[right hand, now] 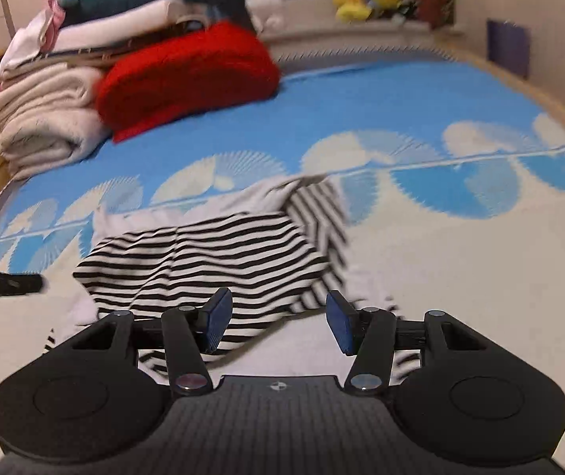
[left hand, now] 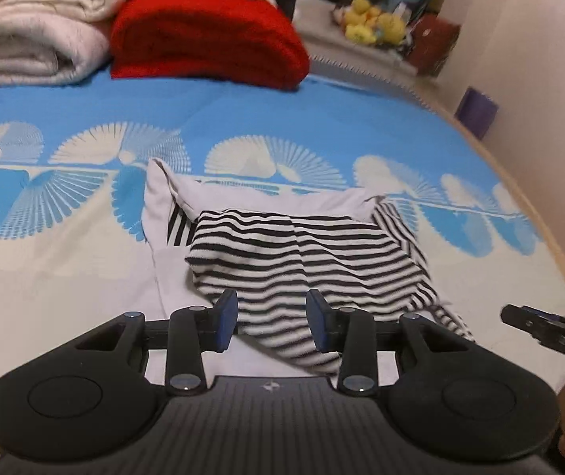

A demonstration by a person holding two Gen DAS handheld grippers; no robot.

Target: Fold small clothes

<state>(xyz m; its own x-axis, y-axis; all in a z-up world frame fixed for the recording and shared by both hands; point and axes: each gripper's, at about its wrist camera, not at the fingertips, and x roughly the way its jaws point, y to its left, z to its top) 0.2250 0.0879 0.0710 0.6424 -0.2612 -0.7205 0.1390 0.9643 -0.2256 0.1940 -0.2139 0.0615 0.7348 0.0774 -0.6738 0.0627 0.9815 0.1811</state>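
A small black-and-white striped garment (left hand: 306, 261) with white parts lies partly folded on the blue-and-white bedsheet (left hand: 282, 118). It also shows in the right wrist view (right hand: 219, 253). My left gripper (left hand: 272, 318) is open and empty, just above the garment's near edge. My right gripper (right hand: 278, 320) is open and empty, over the garment's near right corner. The right gripper's tip shows at the right edge of the left wrist view (left hand: 539, 324). The left gripper's tip shows at the left edge of the right wrist view (right hand: 5, 283).
A folded red blanket (left hand: 207, 35) and folded white blankets (left hand: 33, 27) lie at the far end of the bed. Yellow plush toys (left hand: 373, 19) sit on a ledge behind. A wall (left hand: 539, 118) runs along the bed's right side.
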